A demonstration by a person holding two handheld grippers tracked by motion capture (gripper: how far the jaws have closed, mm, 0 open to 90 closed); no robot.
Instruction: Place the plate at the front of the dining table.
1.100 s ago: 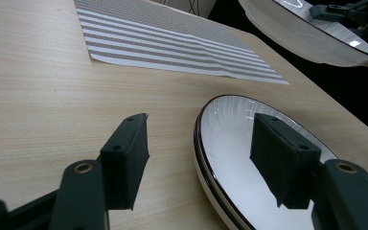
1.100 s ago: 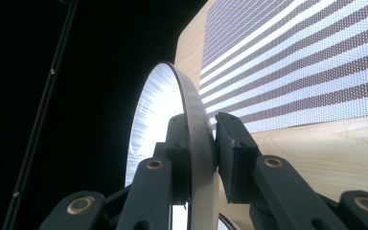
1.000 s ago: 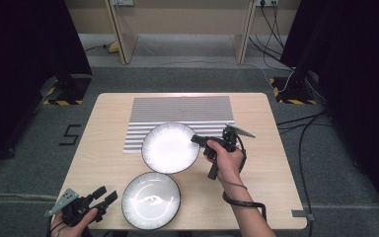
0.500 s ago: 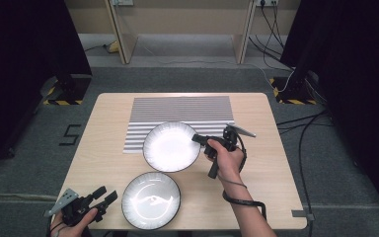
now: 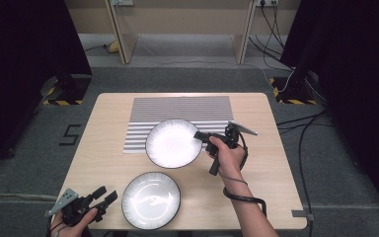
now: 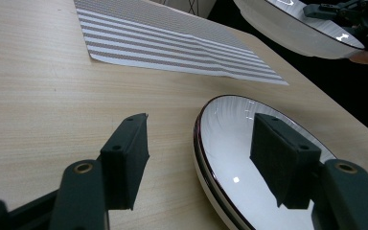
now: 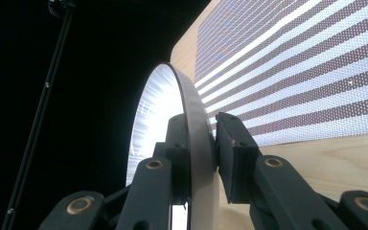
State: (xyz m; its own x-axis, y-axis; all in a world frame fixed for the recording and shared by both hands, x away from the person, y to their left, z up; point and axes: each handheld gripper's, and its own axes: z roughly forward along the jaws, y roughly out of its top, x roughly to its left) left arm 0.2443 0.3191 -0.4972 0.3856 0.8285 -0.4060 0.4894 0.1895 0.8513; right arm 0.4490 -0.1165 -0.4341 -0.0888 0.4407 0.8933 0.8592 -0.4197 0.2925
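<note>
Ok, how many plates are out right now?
2. One plate is held at its rim by the right gripper, over the striped mat. The other plate lies beside the left gripper.

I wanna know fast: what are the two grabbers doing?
Left gripper: open, holding nothing, beside the near plate.
Right gripper: closed on the far plate's rim.

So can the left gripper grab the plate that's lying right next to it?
Probably yes. The left gripper is open, and in its own view the near plate has its rim between the jaws, with only bare table around.
</note>
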